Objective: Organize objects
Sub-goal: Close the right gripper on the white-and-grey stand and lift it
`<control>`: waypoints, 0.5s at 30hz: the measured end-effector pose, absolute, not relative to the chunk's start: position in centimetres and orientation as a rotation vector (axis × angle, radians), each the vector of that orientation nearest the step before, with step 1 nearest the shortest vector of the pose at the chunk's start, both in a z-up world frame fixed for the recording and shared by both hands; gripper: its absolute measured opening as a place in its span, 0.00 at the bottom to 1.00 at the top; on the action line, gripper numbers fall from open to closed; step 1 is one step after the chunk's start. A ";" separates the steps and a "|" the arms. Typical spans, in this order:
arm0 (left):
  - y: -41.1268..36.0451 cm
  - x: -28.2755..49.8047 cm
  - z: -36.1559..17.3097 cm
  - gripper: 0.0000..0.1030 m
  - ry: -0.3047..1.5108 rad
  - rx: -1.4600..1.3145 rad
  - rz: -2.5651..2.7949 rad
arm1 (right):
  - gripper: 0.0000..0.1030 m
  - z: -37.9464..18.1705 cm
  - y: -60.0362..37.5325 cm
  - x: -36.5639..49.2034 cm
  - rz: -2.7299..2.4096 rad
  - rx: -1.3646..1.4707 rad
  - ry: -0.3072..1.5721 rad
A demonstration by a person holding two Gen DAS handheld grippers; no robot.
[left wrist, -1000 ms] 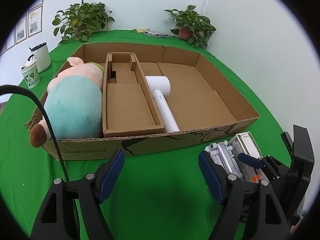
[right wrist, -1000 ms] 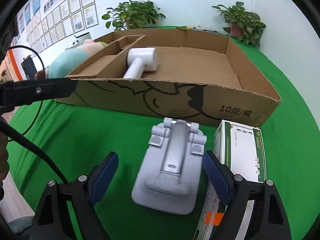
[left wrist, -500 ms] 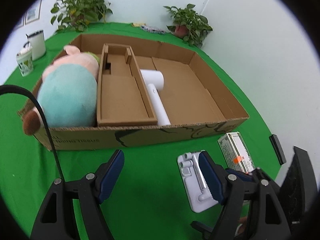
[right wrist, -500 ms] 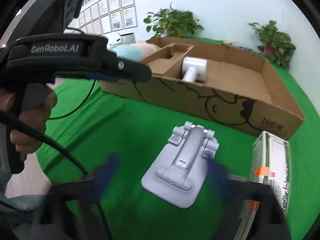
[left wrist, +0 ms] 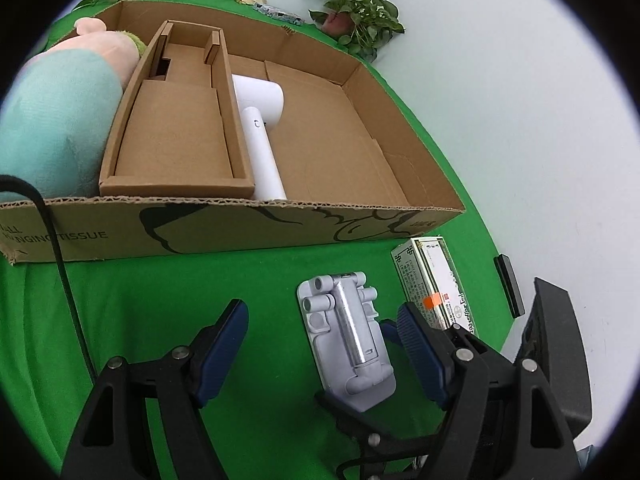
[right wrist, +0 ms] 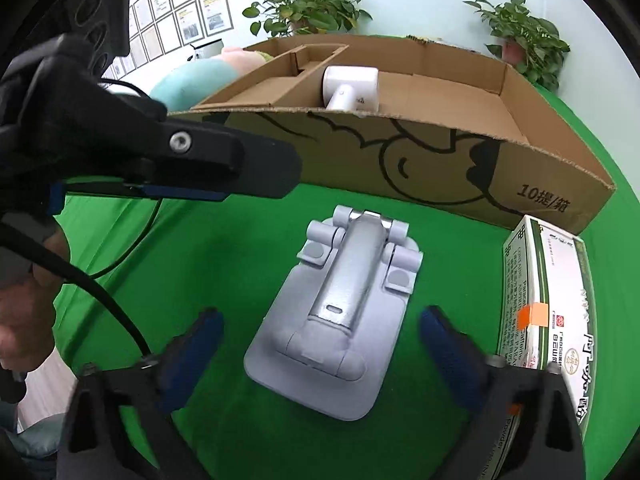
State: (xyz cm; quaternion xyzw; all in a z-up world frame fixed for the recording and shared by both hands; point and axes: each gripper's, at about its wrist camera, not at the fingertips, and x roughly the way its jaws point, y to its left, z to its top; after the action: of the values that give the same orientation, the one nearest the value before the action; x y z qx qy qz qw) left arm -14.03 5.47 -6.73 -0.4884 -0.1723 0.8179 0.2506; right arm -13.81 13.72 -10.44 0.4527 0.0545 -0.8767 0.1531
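Two potted plants [left wrist: 356, 12] are standing at the far edge of the table [left wrist: 248, 288], which is wearing a green cloth, and one big cardboard box [left wrist: 256, 224] is lying across the middle of it, its near wall rising between both tools and the space inside. Inside the box one stuffed toy [left wrist: 56, 120] is filling the left end, one cardboard insert [left wrist: 176, 136] is sitting beside it, and one white hair dryer [left wrist: 260, 132] is lying against the insert's right side, leaving the right part bare. One grey phone stand [right wrist: 344, 316] is lying folded flat on the cloth in front of the box, and one green and white carton [right wrist: 548, 312] is lying just to its right, near the box's corner. The right tool [right wrist: 320, 360] is hanging over the stand's near end with its jaws having just been closing; the stand is sitting between them, but both pads are standing clear of its sides. The left tool [left wrist: 324, 344] is hovering wide apart and gripping nothing, with the stand lying toward its right finger. A black cable [left wrist: 60, 264] is trailing over the box's left front.
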 end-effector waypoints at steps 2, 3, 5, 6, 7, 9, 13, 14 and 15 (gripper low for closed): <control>5.4 -13.5 -6.9 0.74 -0.482 -1.332 2.198 | 0.71 -10.5 13.8 -13.7 -2.504 1.293 0.146; 5.2 -13.3 -6.9 0.74 -0.484 -1.330 2.188 | 0.69 -10.4 13.9 -13.6 -2.494 1.288 0.129; 5.0 -12.6 -7.2 0.74 -0.485 -1.332 2.180 | 0.65 -10.2 14.3 -12.7 -2.466 1.277 0.080; 4.9 -12.2 -7.5 0.74 -0.493 -1.336 2.175 | 0.61 -10.1 14.4 -12.4 -2.459 1.275 0.058; 4.9 -11.9 -7.8 0.74 -0.503 -1.341 2.168 | 0.59 -10.0 14.4 -12.1 -2.450 1.276 0.033; 5.0 -11.1 -8.4 0.73 -0.520 -1.349 2.147 | 0.59 -10.1 14.4 -11.7 -2.426 1.282 0.000; 4.7 -10.4 -9.1 0.73 -0.566 -1.359 2.115 | 0.59 -9.9 14.1 -10.4 -2.411 1.272 -0.019; 4.7 -10.4 -9.4 0.73 -0.576 -1.367 2.110 | 0.59 -9.9 14.0 -10.3 -2.405 1.269 -0.031; 4.6 -10.4 -9.7 0.72 -0.589 -1.383 2.103 | 0.59 -9.9 13.9 -10.1 -2.400 1.266 -0.037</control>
State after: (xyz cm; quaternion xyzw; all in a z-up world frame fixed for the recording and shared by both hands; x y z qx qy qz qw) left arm -10.40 4.61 -9.65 -0.5144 -0.2192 0.7822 0.2749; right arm -10.12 13.87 -9.91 0.4558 -0.0135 -0.8643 0.2121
